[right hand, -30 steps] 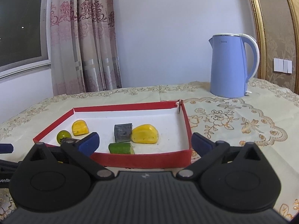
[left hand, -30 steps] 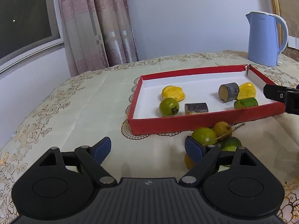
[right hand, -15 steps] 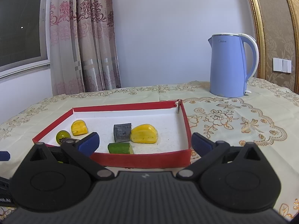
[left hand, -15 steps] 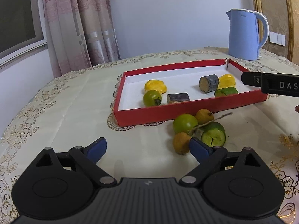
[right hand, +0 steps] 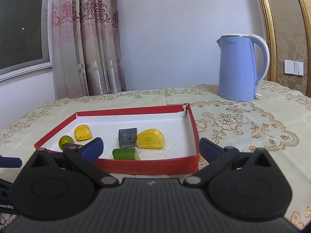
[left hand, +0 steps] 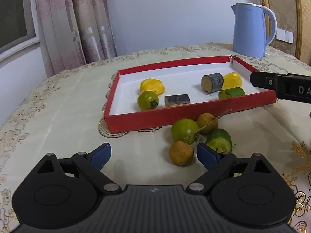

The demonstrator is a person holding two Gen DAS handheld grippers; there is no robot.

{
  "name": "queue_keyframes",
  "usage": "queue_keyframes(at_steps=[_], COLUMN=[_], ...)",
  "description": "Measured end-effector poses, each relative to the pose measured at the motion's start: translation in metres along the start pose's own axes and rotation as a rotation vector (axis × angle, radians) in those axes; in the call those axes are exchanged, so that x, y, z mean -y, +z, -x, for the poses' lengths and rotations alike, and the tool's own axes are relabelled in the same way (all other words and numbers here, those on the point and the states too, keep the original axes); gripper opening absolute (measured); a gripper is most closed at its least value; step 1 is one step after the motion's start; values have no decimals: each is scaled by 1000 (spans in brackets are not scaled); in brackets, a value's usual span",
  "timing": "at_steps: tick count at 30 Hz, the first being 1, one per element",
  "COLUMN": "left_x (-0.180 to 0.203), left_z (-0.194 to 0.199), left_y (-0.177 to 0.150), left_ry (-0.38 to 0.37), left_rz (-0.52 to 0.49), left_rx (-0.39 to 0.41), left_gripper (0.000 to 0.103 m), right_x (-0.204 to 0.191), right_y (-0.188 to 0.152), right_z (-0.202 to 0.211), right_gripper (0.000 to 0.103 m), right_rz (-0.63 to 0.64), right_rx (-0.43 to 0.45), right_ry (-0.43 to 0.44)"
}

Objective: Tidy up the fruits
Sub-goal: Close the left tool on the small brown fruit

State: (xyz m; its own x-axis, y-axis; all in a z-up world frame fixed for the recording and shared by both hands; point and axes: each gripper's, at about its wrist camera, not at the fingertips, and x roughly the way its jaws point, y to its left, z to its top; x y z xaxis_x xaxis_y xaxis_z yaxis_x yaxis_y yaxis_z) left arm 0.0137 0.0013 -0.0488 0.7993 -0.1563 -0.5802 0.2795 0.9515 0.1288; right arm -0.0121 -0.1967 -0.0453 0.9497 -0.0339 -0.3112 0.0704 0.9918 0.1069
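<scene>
A red tray (left hand: 190, 112) with a white floor holds two yellow fruit pieces (left hand: 152, 86), a green round fruit (left hand: 148, 100), a green slice (left hand: 231, 93), a dark block (left hand: 177, 101) and a grey cylinder (left hand: 212, 82). Loose on the cloth before it lie a green round fruit (left hand: 184, 131), two brown longans (left hand: 180, 153) on a twig, and a cut green fruit (left hand: 219, 141). My left gripper (left hand: 153, 152) is open and empty, with the near longan just inside its right fingertip. My right gripper (right hand: 151, 148) is open and empty at the tray's (right hand: 147, 167) near right corner.
A blue kettle (right hand: 239, 68) stands at the back right on the embroidered tablecloth (left hand: 58, 120). Curtains and a window lie behind the table on the left. The right gripper's finger (left hand: 279, 87) reaches in beside the tray's right end.
My left gripper has swung so the loose fruits now sit ahead of its right fingertip instead of behind it, and its jaws stand wider. The right gripper has not moved.
</scene>
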Motion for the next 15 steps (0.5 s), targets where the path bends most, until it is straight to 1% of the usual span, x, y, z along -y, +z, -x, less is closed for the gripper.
queue_keyframes(at_steps=[1, 2, 4, 7, 11, 13, 15], left_x=[-1, 0, 0, 1, 0, 1, 4], left_z=[-1, -1, -3, -5, -6, -6, -6], left_y=[0, 0, -1, -2, -1, -1, -1], left_ry=[-4, -11, -23, -30, -51, -57, -61], left_rz=[3, -1, -12, -13, 2, -4, -16], left_rx=[2, -5, -17, -24, -28, -22, -17], left_gripper=[88, 84, 66, 57, 49, 38, 32], right_x=[0, 0, 0, 0, 0, 0, -1], right_y=[0, 0, 0, 0, 0, 0, 0], right_z=[0, 0, 0, 0, 0, 0, -1], right_gripper=[103, 103, 103, 103, 103, 103, 103], right_rz=[0, 0, 0, -1, -1, 1, 1], right_rx=[-1, -1, 0, 0, -1, -2, -3], right_ry=[0, 0, 0, 0, 0, 0, 1])
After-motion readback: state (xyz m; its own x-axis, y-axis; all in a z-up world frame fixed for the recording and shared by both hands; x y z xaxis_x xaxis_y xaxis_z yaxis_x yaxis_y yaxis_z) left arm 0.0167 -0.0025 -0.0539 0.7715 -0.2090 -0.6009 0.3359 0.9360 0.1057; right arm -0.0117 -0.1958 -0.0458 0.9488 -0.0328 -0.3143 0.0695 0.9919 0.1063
